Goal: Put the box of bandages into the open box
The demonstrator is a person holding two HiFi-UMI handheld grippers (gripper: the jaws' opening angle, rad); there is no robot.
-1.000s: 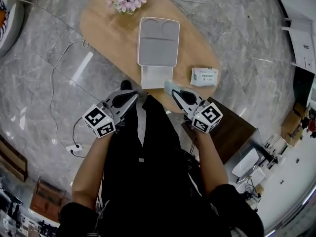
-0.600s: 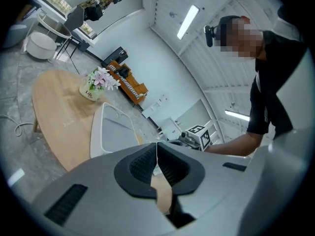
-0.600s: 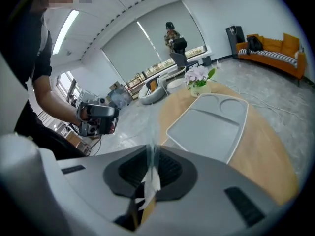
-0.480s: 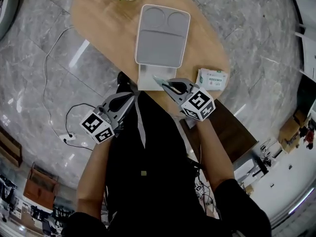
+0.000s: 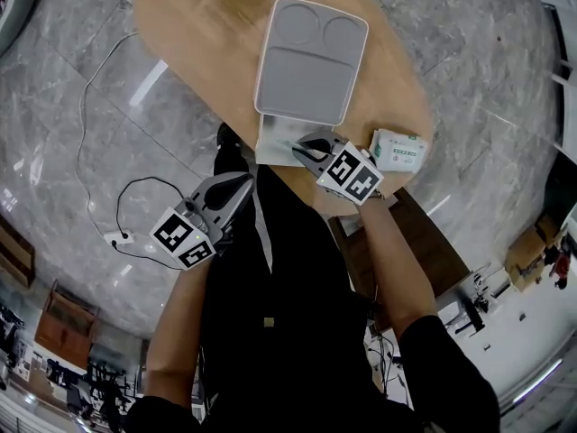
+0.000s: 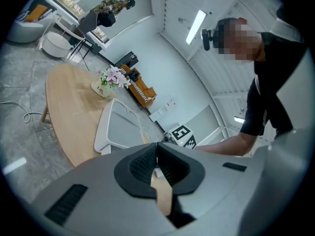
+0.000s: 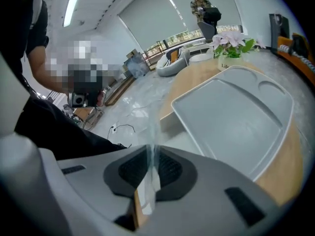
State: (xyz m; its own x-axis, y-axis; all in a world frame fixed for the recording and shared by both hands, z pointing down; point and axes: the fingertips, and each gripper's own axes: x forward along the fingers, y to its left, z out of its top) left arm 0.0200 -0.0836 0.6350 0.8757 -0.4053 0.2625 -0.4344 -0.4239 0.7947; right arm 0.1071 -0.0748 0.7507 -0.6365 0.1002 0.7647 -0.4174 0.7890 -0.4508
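The white and green box of bandages lies on the wooden table, right of the grey open box, whose lid stands raised. My right gripper hovers at the open box's near right corner, left of the bandages, shut on a thin clear plastic piece. The grey lid fills the right gripper view. My left gripper hangs off the table's near edge in front of the person's body, jaws shut and holding nothing.
A vase of pink flowers stands at the table's far end. A white cable and power strip lie on the marble floor to the left. A dark wooden cabinet stands to the right below the table's edge.
My right gripper has moved left and forward, from beside the bandages to the open box's near corner. The left gripper has barely shifted.
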